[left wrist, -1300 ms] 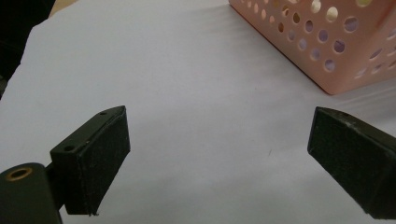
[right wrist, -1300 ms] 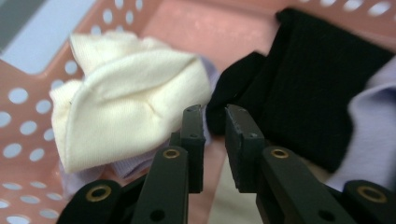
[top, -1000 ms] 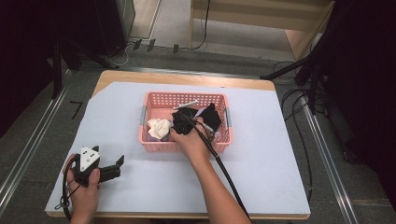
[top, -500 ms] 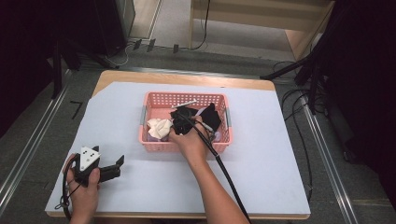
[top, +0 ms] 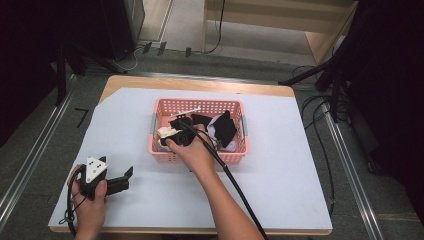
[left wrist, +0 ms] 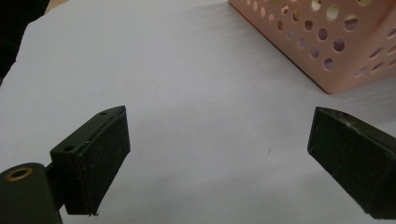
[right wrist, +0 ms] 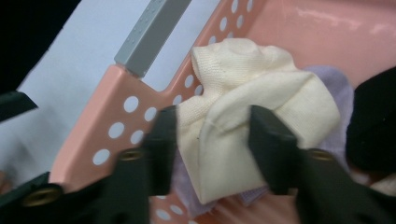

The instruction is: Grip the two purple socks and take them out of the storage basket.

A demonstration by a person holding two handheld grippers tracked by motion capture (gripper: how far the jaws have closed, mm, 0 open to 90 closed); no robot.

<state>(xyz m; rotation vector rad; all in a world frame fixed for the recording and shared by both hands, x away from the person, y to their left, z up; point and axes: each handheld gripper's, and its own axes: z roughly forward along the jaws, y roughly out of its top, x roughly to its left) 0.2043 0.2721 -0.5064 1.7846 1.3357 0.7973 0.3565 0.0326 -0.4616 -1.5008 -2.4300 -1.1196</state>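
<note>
At a paper-covered table (top: pixel 280 165), we see the right gripper (right wrist: pixel 212 123) reaching into the left end of a pink basket (top: pixel 235 152), its jaws closed on a cream cloth (right wrist: pixel 261 107) that lies over a lilac one (right wrist: pixel 338 91); black cloth (top: pixel 226 127) fills the basket's right side; the left gripper (left wrist: pixel 219 158) rests near the table's front left corner, jaws wide apart over bare paper, holding nothing.

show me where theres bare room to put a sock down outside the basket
The white sheet right of the basket is bare to the table edge. The strip between the basket and the left gripper is free too. The basket's inside is crowded with cloth, and the right gripper is in it.
</note>
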